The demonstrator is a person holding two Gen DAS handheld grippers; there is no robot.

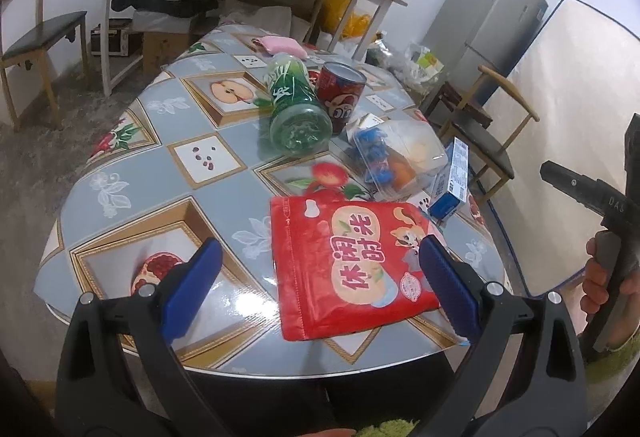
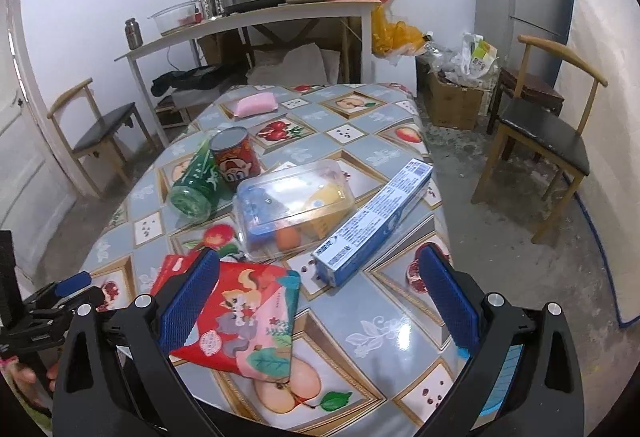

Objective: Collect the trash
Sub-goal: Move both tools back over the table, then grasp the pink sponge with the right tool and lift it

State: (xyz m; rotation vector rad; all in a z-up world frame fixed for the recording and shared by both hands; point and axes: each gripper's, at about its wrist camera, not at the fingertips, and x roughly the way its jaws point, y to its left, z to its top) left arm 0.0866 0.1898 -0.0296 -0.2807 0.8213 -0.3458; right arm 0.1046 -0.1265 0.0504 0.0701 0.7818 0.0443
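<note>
- Left of the left-wrist frame: bare worktop (image 1: 168,165) from near edge to far end, open to a gripper.
- Centre: red bag (image 1: 352,269) lies flat at the near edge.
- Behind it, bottle (image 1: 296,109), can (image 1: 340,93), clear box (image 1: 400,157) and blue carton (image 1: 452,181) crowd close together, leaving narrow gaps.
- Lower right of the right-wrist frame: worktop free beside the carton.

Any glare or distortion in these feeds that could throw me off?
Left wrist: white glare on the glossy tablecloth beside the red snack bag; fisheye bends the table edge, corners vignetted. Right wrist: glare patch near the right gripper, on the tablecloth; bag print stays legible.
</note>
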